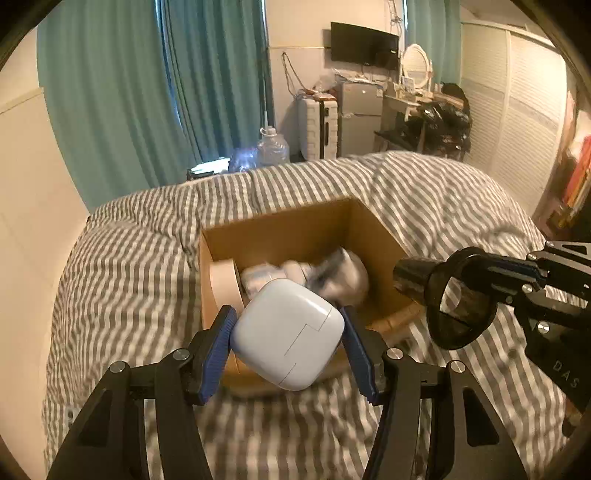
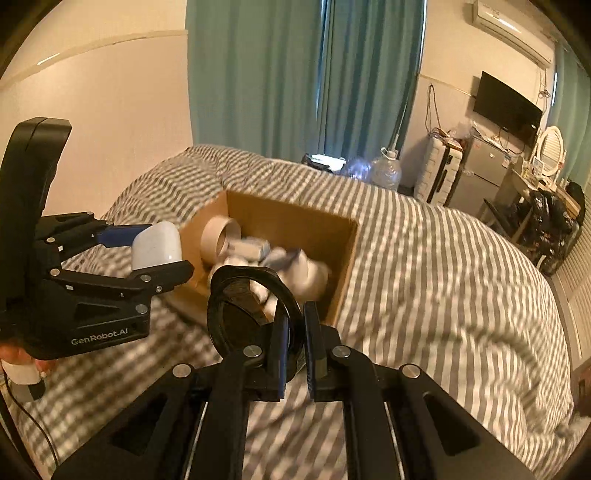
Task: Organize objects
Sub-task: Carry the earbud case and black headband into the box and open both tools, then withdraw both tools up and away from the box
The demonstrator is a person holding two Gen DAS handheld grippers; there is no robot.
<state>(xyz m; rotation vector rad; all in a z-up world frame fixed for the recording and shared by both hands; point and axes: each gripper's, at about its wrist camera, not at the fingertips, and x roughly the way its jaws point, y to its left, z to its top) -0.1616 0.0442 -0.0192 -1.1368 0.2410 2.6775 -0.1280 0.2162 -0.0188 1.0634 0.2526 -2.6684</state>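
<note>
One white charger block (image 1: 287,334) squeezed between the left gripper (image 1: 288,343) pads over the near edge of one open cardboard box (image 1: 295,229), one tape roll (image 1: 223,284) and blurry white things inside, right gripper (image 2: 295,332) nearly closed on one black ring tool (image 2: 251,306), box on one striped bed cover (image 1: 122,277).

Setting was a home bedroom: bed (image 1: 424,206) under grey-and-white striped duvet; teal curtains (image 1: 147,92) along the wall; wall-mounted TV (image 1: 364,46); small grey fridge (image 1: 360,118) beside a white suitcase (image 1: 314,127); dressing table with round mirror (image 1: 415,66); louvred wardrobe doors (image 1: 517,110); air conditioner (image 2: 511,27) high on the wall; water jug (image 1: 273,147) on the floor
</note>
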